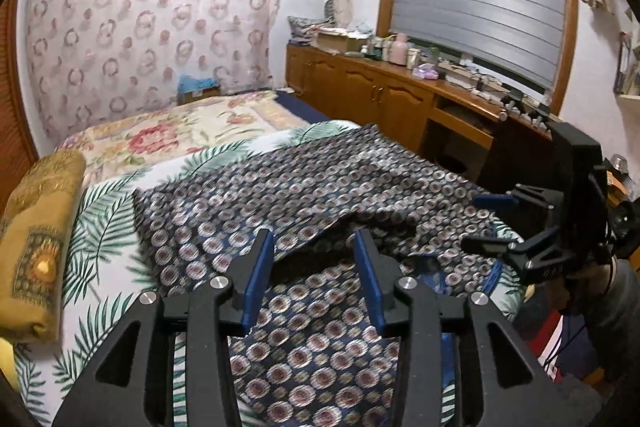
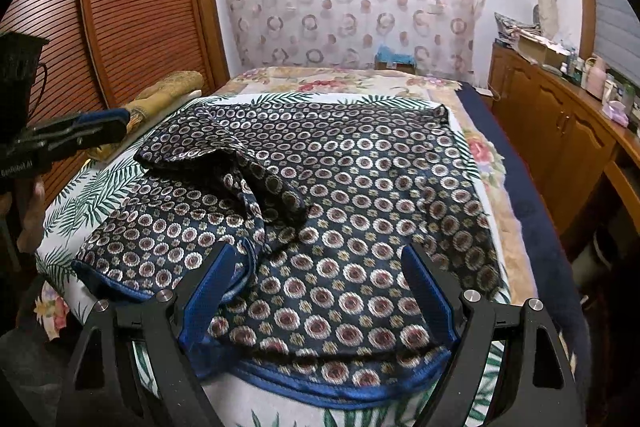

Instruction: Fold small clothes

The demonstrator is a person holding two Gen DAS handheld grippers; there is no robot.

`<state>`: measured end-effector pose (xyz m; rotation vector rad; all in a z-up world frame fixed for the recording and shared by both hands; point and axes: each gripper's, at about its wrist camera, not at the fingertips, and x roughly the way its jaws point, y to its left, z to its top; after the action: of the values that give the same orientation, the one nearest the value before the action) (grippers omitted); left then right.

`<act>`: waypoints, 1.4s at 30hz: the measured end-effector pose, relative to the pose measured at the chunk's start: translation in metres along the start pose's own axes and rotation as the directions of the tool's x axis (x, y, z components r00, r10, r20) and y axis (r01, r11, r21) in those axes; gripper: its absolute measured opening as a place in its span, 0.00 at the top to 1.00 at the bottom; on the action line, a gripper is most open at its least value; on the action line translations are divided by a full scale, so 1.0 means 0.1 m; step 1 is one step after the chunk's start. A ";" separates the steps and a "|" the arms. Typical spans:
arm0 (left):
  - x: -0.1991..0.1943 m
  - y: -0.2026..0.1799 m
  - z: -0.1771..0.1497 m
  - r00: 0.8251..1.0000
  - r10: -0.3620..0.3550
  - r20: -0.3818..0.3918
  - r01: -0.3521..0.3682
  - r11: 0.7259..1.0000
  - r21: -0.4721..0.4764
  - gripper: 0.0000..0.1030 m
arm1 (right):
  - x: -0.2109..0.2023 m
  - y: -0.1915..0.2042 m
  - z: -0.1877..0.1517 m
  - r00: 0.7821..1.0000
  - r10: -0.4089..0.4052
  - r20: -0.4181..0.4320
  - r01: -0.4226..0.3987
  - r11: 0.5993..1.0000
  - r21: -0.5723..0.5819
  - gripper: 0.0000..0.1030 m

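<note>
garment: your patterned cloth point(image 2: 360, 187) lies spread on the bed point(image 2: 516, 183), on top of a palm-leaf sheet point(image 1: 108, 211). Can't tell what kind of clothing it is, but it has a blue trimmed hem point(image 2: 340, 393) along the near edge.

done so far: looks like one fold is started. A flap point(image 2: 224, 163) from the left side lies doubled over toward the middle, a bit bunched and not flat. In the left wrist view the same raised fold edge point(image 1: 340, 227) sits just past your fingers.

left hand-held gripper point(image 1: 314, 279): jaws partly apart, nothing between the pads. It hangs over the cloth, near the folded edge. Whether the tips touch the fabric I can't tell.

right hand-held gripper point(image 2: 320, 291): jaws wide apart, holding nothing. It sits over the near hem, with cloth showing between the blue pads point(image 2: 208, 291) but not pinched.

left to do: most of it, I'd say. The right and far parts are a single flat layer, and the flap needs smoothing. You'd then need at least one more fold to get a small neat packet.

progress guess: early, maybe one fold in, nothing finished.

watch out: this fabric looks thin and slippery, so the loose flap could slide when you grab the hem.

other stuff: yellow pillow point(image 1: 36, 243) at the far left of the bed, well clear of the cloth.
</note>
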<state>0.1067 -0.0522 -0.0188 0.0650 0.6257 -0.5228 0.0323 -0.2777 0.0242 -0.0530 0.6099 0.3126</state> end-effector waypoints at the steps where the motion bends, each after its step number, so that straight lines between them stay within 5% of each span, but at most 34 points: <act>1: 0.01 0.03 -0.02 1.000 0.000 -0.006 0.000 1.000 -0.007 0.59 | 0.04 0.01 0.02 1.000 0.005 -0.003 -0.005 1.000 -0.001 0.16; 6: 0.03 0.14 -0.12 0.999 0.024 -0.024 -0.024 0.999 -0.028 0.56 | 0.25 0.05 0.11 1.000 0.016 -0.022 -0.016 1.000 -0.010 0.16; 8: 0.02 0.18 -0.16 0.999 0.033 -0.020 -0.034 0.999 -0.040 0.21 | 0.35 0.08 0.15 0.999 0.019 -0.035 -0.020 1.000 -0.011 0.16; 25: -0.08 0.54 -0.38 0.993 0.115 -0.026 -0.118 0.985 -0.124 0.21 | 0.98 0.40 0.49 0.992 0.058 -0.113 -0.070 0.991 -0.114 0.18; 33: -0.09 0.62 -0.43 0.991 0.127 -0.032 -0.130 0.982 -0.138 0.21 | 1.23 0.42 0.56 0.985 0.084 -0.149 -0.104 0.986 -0.129 0.43; 38: -0.08 0.62 -0.44 0.991 0.129 -0.037 -0.133 0.981 -0.138 0.21 | 1.32 0.40 0.58 0.980 0.104 -0.168 -0.127 0.983 -0.133 0.75; 42: -0.07 0.61 -0.44 0.990 0.131 -0.044 -0.136 0.981 -0.136 0.21 | 1.31 0.41 0.56 0.975 0.151 -0.163 -0.172 0.978 -0.120 0.90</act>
<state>0.1074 0.0131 -0.0567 -0.0154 0.6852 -0.3479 0.1522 -0.1954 -0.0032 -0.1578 0.7474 0.5112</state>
